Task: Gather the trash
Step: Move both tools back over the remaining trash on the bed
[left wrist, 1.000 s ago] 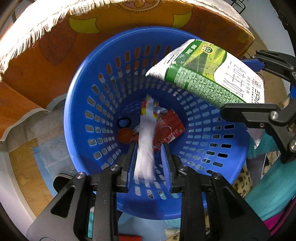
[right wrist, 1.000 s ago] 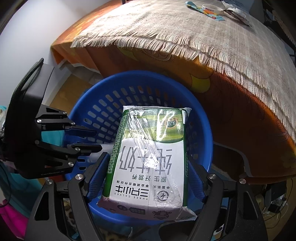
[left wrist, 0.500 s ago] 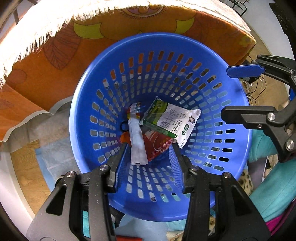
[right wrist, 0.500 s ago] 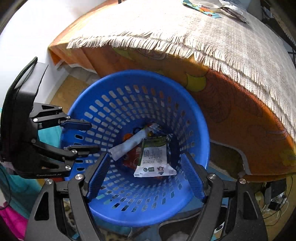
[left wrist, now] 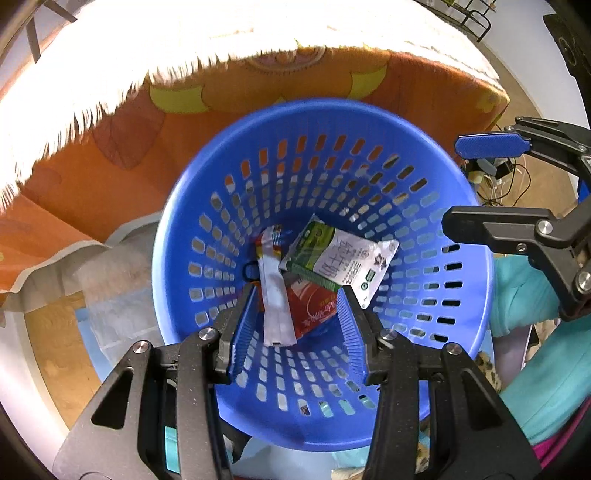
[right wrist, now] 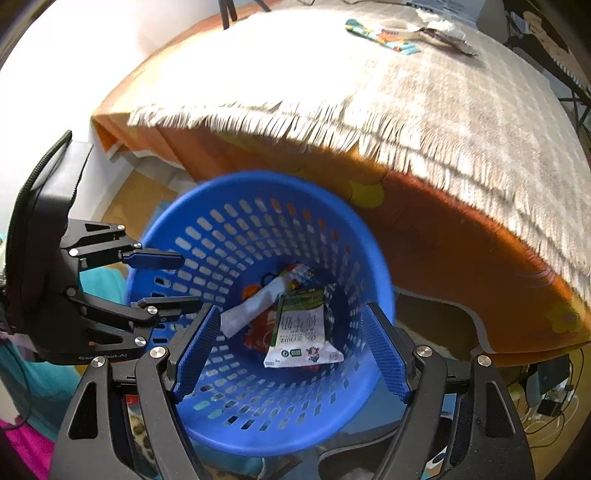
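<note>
Basket [left wrist: 476, 295] floor: milk carton [left wrist: 336, 264] below claw [left wrist: 297, 317]

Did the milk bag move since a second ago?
Yes. The milk bag went from between the right gripper's fingers, up at the blue basket's rim, down to the basket bottom, on the red wrapper.

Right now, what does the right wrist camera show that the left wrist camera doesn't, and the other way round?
Only the right wrist view shows the tabletop with leftover wrappers lying at its far edge. Only the left wrist view shows the wire rack behind the table.

Both show the blue basket below the fringed cloth, with the milk carton, the white sachet and the red wrapper inside, and the left gripper and right gripper open and empty.
</note>
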`<state>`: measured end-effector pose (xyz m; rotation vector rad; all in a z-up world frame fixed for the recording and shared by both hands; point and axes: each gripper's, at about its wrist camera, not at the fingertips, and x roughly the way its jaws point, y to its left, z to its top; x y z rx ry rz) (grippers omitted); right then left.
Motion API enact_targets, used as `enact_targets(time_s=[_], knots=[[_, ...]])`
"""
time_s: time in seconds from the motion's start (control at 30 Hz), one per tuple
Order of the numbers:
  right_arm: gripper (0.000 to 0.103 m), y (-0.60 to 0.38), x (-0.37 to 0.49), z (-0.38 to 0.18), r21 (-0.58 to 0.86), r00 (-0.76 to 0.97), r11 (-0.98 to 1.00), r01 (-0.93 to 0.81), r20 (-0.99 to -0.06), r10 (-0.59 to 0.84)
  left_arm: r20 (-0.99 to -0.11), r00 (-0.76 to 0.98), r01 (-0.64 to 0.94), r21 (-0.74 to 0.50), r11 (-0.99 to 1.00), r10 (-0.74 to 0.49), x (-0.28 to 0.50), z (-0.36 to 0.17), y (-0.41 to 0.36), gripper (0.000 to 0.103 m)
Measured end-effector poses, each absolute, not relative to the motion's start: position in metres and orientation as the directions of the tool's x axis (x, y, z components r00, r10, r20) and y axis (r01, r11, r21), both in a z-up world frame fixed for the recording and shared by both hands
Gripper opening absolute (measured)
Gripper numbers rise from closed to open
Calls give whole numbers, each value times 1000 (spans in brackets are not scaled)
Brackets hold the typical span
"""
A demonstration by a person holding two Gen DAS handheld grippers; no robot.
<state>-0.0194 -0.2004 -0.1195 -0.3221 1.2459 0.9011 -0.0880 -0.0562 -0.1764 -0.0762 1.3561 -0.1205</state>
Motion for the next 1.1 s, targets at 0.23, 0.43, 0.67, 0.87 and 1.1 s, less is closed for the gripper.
enact_targets(time_s=[0.23, 0.43, 0.67, 0.87, 1.1], knots=[[79, -205, -5, -102, 247, 91, 653, -716, -894, 438, -960, 251, 45, -119, 992, -127, -74, -159, -54, 45], [79, -213, 18, -87, 242, 145, 695, -677, -882, 448, -945, 303, 46, -116, 992, -124, -54, -140, -52, 45], [79, -226, 57, -67, 260, 199, 746, -613, -863, 465, -924, 361, 37, -123, 992, -128, -22, -114, -44, 45], [79, -234, 100, -48, 267, 259, 775, -573, -838, 481, -901, 421, 23, -104, 994, -104, 19, -87, -28, 45], [79, -231, 157, -27, 238, 334, 784, -574, -806, 489, -869, 488, -20, -112, 994, -88, 79, -66, -3, 45]])
